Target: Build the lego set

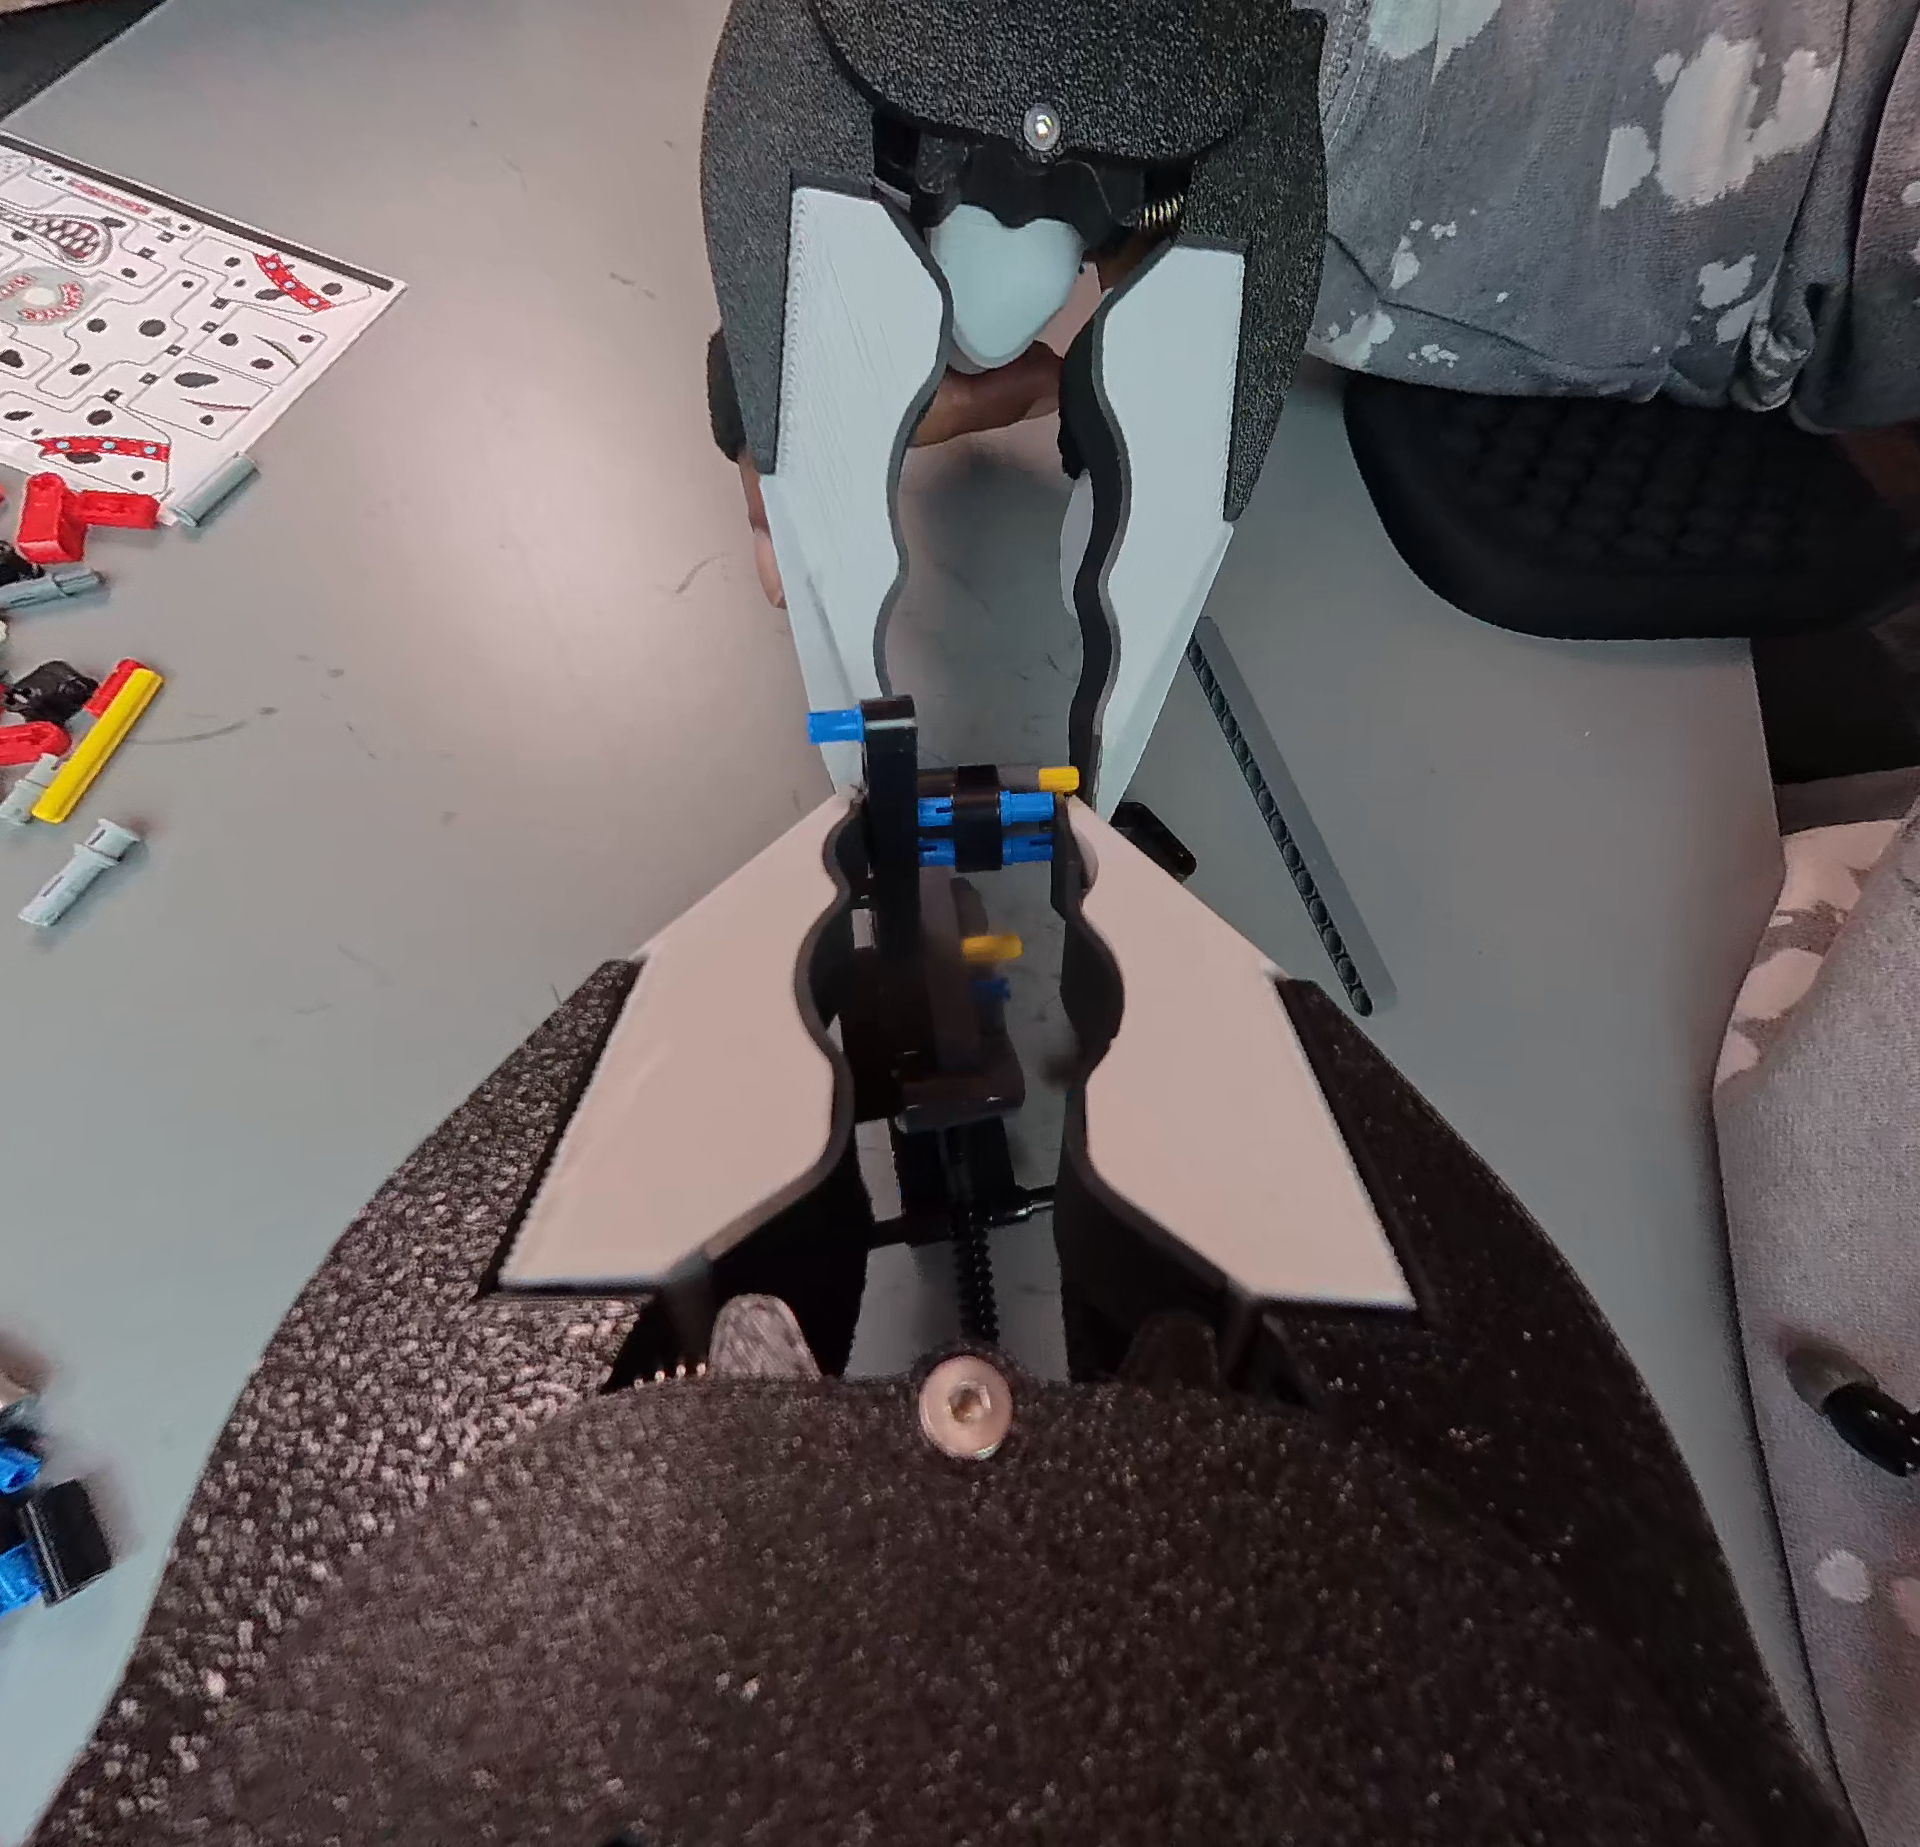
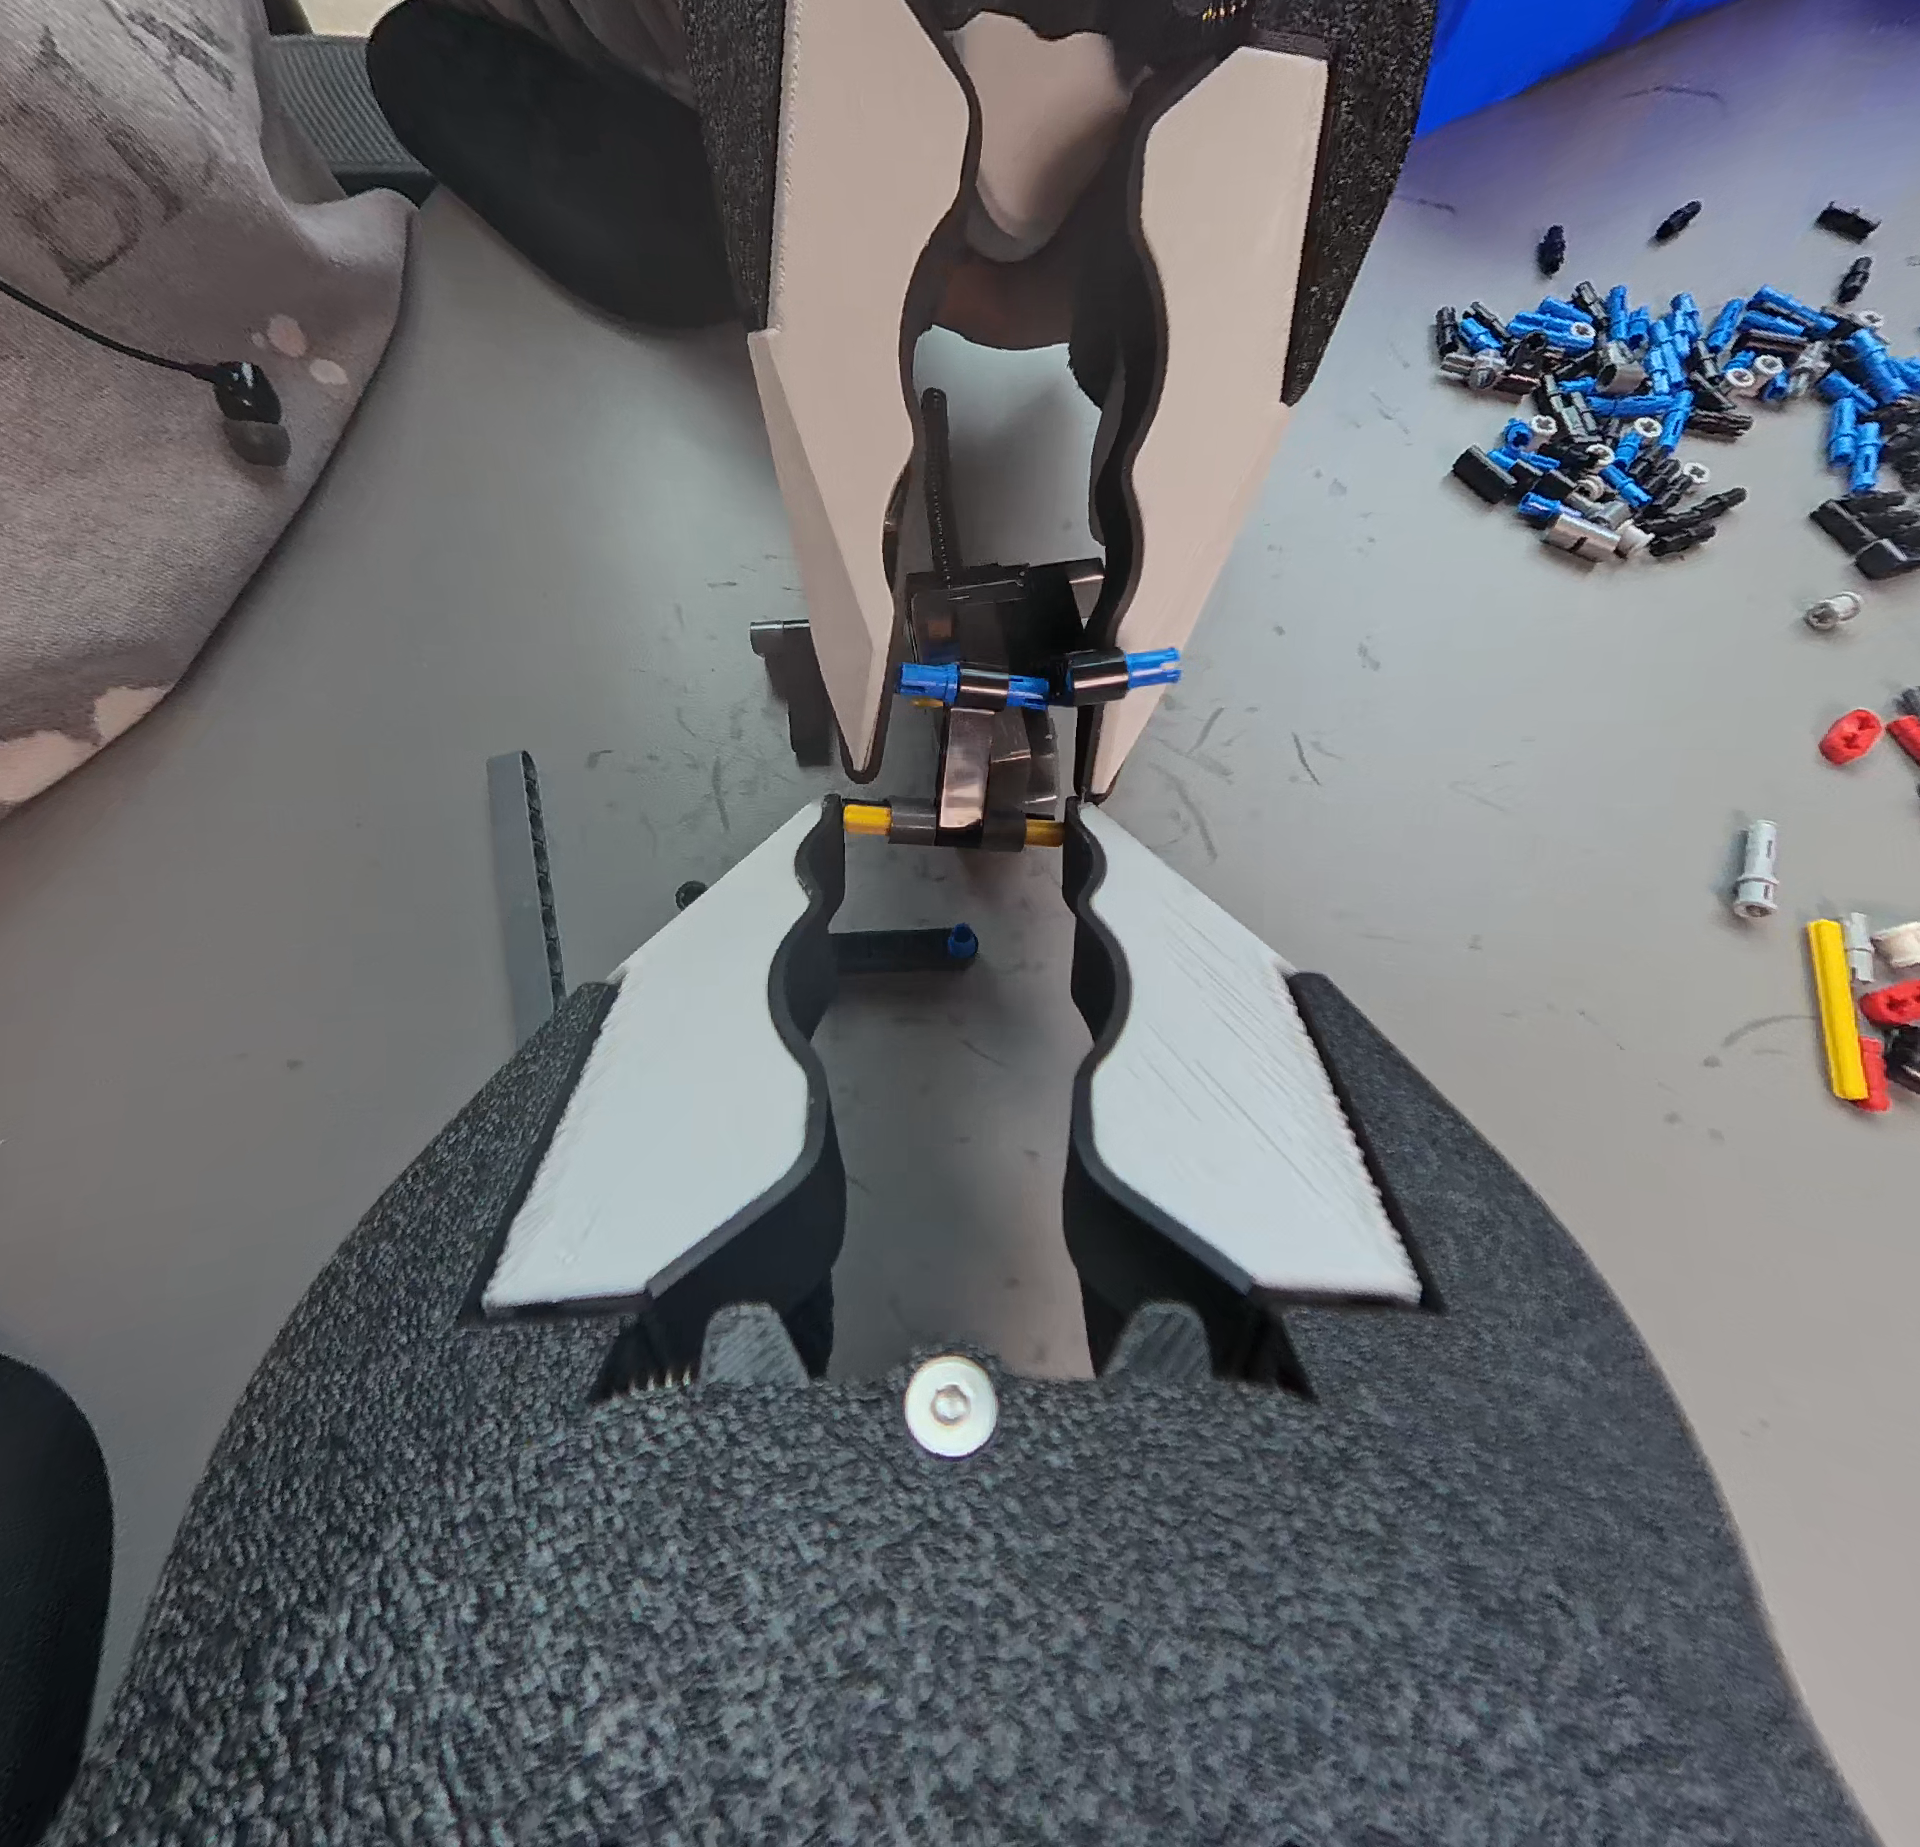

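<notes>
A small black lego assembly [image 1: 894, 862] with blue pins and a yellow axle hangs above the grey table between two grippers that face each other. My left gripper [image 1: 961, 810] is shut on it at the blue pins, which span the gap between its fingertips. My right gripper [image 2: 951, 815] is shut on the ends of the yellow axle [image 2: 868, 821] at the assembly's [image 2: 961, 769] other end. The right gripper [image 1: 971, 789] comes in from the top of the left wrist view. The left gripper [image 2: 982, 769] comes in from the top of the right wrist view. A black threaded rod sticks out of the assembly.
A long grey beam [image 2: 525, 883] and a black piece with a blue pin [image 2: 904, 950] lie on the table under the grippers. A pile of blue and black pins [image 2: 1662, 415] and a blue bag [image 2: 1610, 21] are right. A sticker sheet [image 1: 156, 322] and loose red, yellow, grey parts [image 1: 94, 737] lie left. A person's clothing [image 1: 1610, 135] is close behind. Only a small space, under 4 cm, lies between the two pairs of fingers.
</notes>
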